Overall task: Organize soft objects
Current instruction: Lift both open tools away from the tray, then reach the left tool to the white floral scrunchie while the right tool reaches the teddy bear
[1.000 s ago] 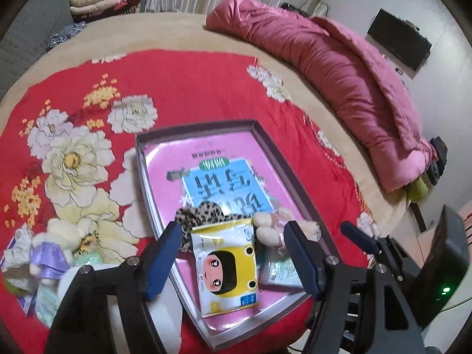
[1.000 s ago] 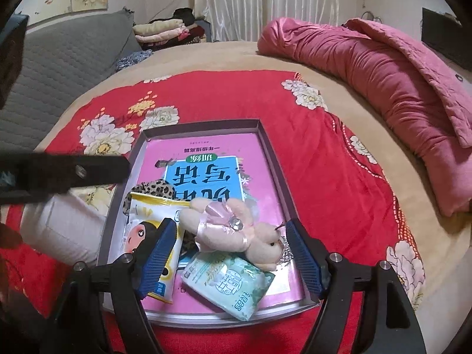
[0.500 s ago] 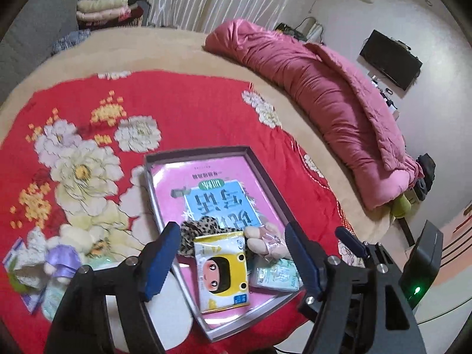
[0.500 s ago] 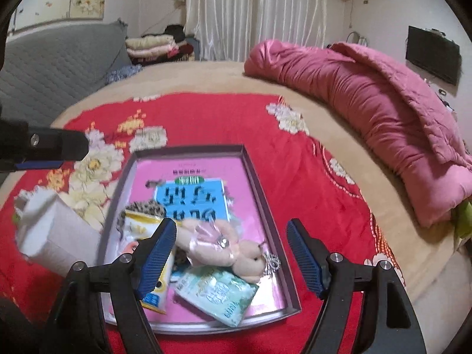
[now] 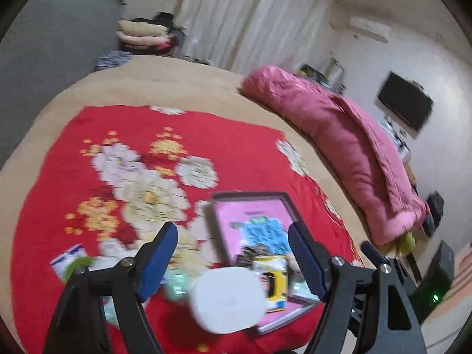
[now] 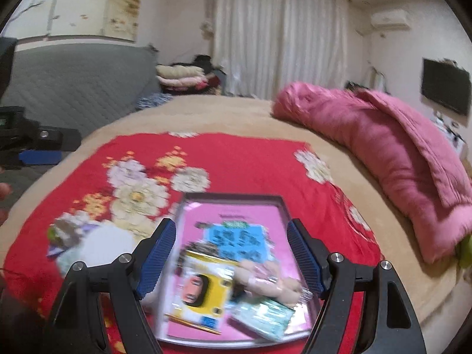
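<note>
Left claw [image 5: 233, 261]: jaws apart with nothing between them; they have just been opening a little wider. Against the earlier views it has pulled up and back, so the tray now looks smaller and sits lower right of it.
Right claw [image 6: 231, 255]: jaws apart, empty, likewise lifted back from the tray.
Tray [image 6: 283, 206]: the landmark; it lies on the red floral blanket [image 6: 242, 162] near the bed's front edge.
Soft things in the tray: yellow tissue pack [image 6: 203, 290], pink plush toy [image 6: 267, 281] and green pack [image 6: 265, 314], all at the tray's near end on a pink book [image 6: 236, 221].
White roll [image 5: 228, 299]: just left of the tray, blurred, outside it.
Small items [image 6: 63, 236]: further left of the tray, too blurred to name.
Meaning: judged from this, both claws have let go and the left-hand pile is not yet sorted.
Open room: the tray's far half and the blanket beyond it are free.
Edges: the tray's raised rim, and the pink quilt [image 6: 383, 144] well right of the tray.
</note>
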Demonstrator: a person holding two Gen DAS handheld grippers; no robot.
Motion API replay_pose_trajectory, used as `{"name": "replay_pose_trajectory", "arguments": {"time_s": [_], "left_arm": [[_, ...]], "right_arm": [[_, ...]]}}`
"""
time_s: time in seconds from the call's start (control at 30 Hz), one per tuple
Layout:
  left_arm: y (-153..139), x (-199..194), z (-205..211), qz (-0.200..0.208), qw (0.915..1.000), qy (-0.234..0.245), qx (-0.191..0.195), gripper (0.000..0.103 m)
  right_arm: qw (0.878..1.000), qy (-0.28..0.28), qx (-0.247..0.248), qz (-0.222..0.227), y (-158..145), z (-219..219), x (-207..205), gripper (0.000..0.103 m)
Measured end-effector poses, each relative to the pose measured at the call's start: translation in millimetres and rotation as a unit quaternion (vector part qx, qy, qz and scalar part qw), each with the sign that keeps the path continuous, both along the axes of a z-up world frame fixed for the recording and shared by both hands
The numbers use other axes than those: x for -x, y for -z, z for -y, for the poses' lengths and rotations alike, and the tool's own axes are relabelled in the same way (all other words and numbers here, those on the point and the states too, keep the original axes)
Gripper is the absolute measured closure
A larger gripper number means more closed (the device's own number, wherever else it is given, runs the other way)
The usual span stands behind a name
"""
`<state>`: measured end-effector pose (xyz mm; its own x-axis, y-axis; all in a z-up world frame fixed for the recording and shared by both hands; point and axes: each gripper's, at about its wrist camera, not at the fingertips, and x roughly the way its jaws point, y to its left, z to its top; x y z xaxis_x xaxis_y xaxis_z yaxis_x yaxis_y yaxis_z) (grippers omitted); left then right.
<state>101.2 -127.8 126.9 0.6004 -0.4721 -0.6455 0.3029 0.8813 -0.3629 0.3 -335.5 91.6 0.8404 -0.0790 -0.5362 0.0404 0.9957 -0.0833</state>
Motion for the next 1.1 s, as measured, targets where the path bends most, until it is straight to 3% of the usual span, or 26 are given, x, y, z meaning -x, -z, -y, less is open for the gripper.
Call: {"name": "replay_pose_trajectory", "arguments": {"time_s": [0.23,0.47,0.83,1.1], "left_arm": [[3.2,-4.2,-83.0,-0.012,0.9982,-0.059,0.005,0.026],[22.1,10.0,-148.0,-0.026,0.9938,-0.108,0.010,0.026],[61.9,20.8,-180.4,-0.056,0.9906,-0.124,-0.013,0.026],[90.6,3.4,-175.1,-0.092,0.9913,-0.093,-0.016,0.026]], "right_arm": [[0.997,-0.080,-0.003,0.016,-17.1,-62.7,2.5,0.024],[0.990,-0.140,0.015,0.000,-3.5,-122.6,3.4,0.024],[0.969,-0.236,0.053,-0.048,44.3,-209.9,7.9,0.024],[0.970,-0.211,0.084,-0.085,88.7,-235.7,-26.9,0.024]]}}
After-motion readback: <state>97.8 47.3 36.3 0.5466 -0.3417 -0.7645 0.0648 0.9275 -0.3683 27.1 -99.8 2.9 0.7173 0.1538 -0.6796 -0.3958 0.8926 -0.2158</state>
